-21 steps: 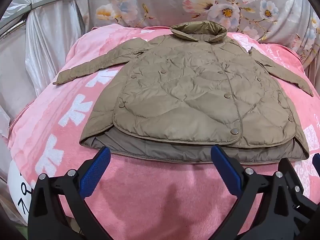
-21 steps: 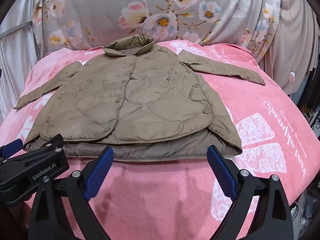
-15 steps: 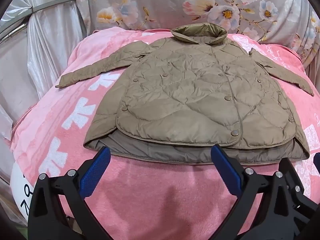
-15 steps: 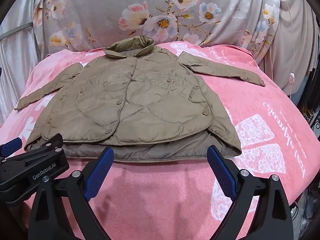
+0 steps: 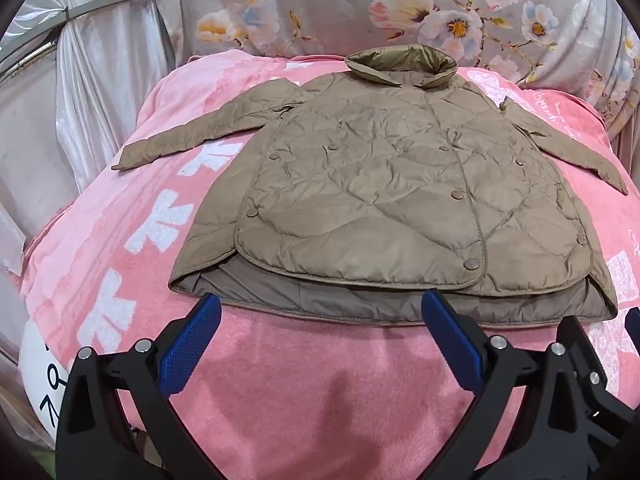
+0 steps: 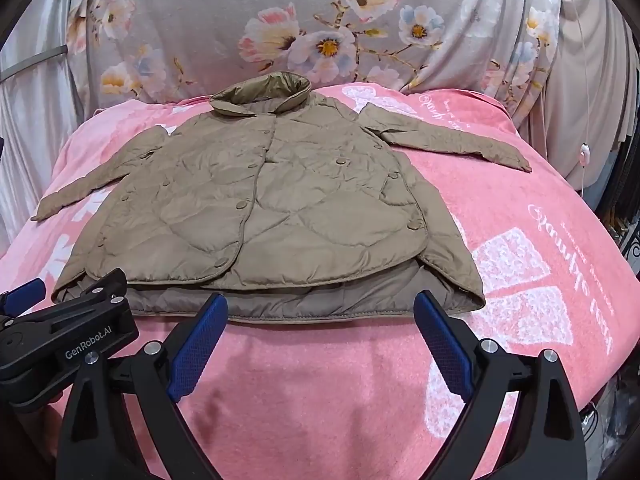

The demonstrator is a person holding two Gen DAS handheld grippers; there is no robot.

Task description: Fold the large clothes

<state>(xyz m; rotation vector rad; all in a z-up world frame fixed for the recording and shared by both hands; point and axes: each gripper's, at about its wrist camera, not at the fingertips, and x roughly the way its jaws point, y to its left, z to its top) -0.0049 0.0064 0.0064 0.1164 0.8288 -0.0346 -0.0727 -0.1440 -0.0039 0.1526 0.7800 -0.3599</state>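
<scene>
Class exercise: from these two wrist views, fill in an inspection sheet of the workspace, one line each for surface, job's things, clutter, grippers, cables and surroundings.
Surface: pink blanket with white print, spread over a raised, bed-like top.
Job's things: tan quilted jacket lying flat, front up, buttoned, collar at the far end, both sleeves spread outward, not yet folded.
Clutter: nothing seen on the blanket apart from the jacket.
Grippers: left gripper and right gripper both open, blue-padded fingers apart and near the hem, holding nothing.
Cables: a thin white cord with a small switch hangs at the right.
Surroundings: floral fabric behind; pale draped sheeting on the left.
</scene>
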